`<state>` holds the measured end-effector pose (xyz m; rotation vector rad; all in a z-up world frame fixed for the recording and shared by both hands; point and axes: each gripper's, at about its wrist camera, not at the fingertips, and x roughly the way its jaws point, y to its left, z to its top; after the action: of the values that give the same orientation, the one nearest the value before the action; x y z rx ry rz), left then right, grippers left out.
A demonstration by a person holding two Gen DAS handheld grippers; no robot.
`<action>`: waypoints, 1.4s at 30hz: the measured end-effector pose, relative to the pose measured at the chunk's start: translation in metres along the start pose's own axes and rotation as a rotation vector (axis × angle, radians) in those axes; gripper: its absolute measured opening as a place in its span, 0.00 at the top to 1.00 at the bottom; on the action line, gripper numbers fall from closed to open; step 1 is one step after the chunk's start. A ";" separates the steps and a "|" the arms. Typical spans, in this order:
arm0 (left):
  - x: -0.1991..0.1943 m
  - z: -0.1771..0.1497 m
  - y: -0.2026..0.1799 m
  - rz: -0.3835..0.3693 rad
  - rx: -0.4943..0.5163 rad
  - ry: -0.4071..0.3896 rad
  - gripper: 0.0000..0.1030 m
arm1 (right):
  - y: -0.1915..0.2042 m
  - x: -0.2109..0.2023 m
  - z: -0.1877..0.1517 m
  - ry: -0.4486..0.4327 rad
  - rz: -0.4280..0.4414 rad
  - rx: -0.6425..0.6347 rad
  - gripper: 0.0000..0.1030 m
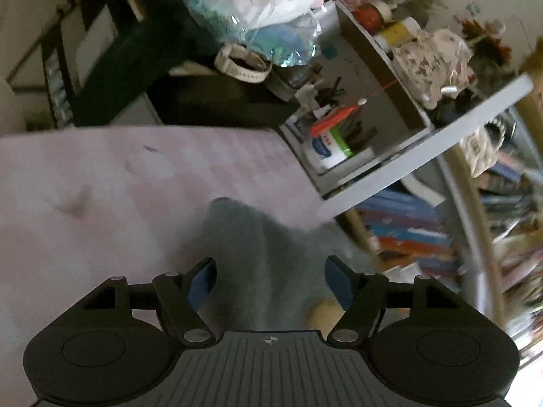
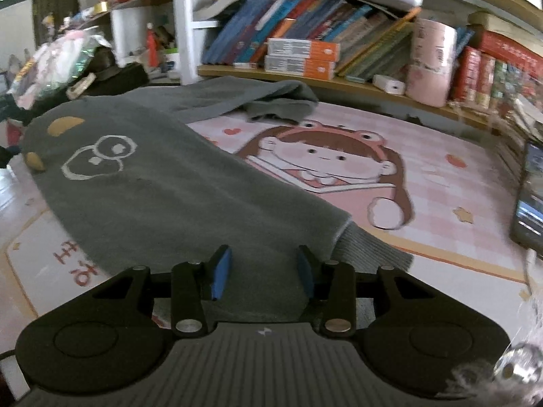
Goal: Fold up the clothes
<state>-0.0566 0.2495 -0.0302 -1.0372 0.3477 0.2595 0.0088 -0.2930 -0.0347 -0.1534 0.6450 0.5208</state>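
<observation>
The grey knitted sweater with a white cartoon outline (image 2: 142, 183) lay on the pink cartoon-print mat (image 2: 441, 203), its long axis running from the near edge toward the far left corner, ribbed cuff (image 2: 370, 251) nearest. The right gripper (image 2: 261, 271) stood half open, blue pads astride the fabric. The left gripper (image 1: 269, 281) gaped wide over grey cloth, clamping nothing.

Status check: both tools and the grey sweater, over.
Left tool open, grey sweater between its pads. Right tool open over the sweater's hem. Sweater half spread on pink cartoon mat. Nothing blocking.
</observation>
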 end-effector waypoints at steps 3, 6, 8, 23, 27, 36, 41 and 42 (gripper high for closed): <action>0.014 -0.003 -0.005 -0.003 -0.025 0.032 0.31 | -0.012 -0.005 -0.003 0.004 -0.065 0.006 0.66; 0.029 -0.008 -0.010 -0.006 -0.048 0.073 0.31 | -0.024 -0.011 -0.008 0.010 -0.146 0.021 0.73; 0.036 -0.013 -0.015 -0.008 -0.031 0.086 0.33 | -0.030 -0.015 -0.011 0.014 -0.184 0.028 0.73; -0.038 -0.019 -0.135 -0.150 0.567 -0.355 0.78 | 0.004 -0.015 -0.007 0.015 -0.028 -0.016 0.66; -0.035 -0.014 -0.093 -0.031 0.438 -0.220 0.71 | 0.004 -0.011 -0.004 0.016 -0.006 -0.024 0.65; -0.027 -0.003 -0.010 0.187 0.158 0.036 0.32 | -0.003 -0.011 -0.004 0.022 -0.007 -0.024 0.63; -0.017 -0.003 -0.001 0.138 0.143 0.006 0.74 | -0.002 -0.014 -0.006 0.024 -0.009 -0.022 0.63; -0.013 -0.001 -0.003 0.145 0.160 -0.003 0.78 | -0.001 -0.014 -0.006 0.026 -0.012 -0.026 0.63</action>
<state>-0.0672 0.2469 -0.0235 -0.8551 0.4348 0.3576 -0.0031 -0.3015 -0.0308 -0.1887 0.6629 0.5164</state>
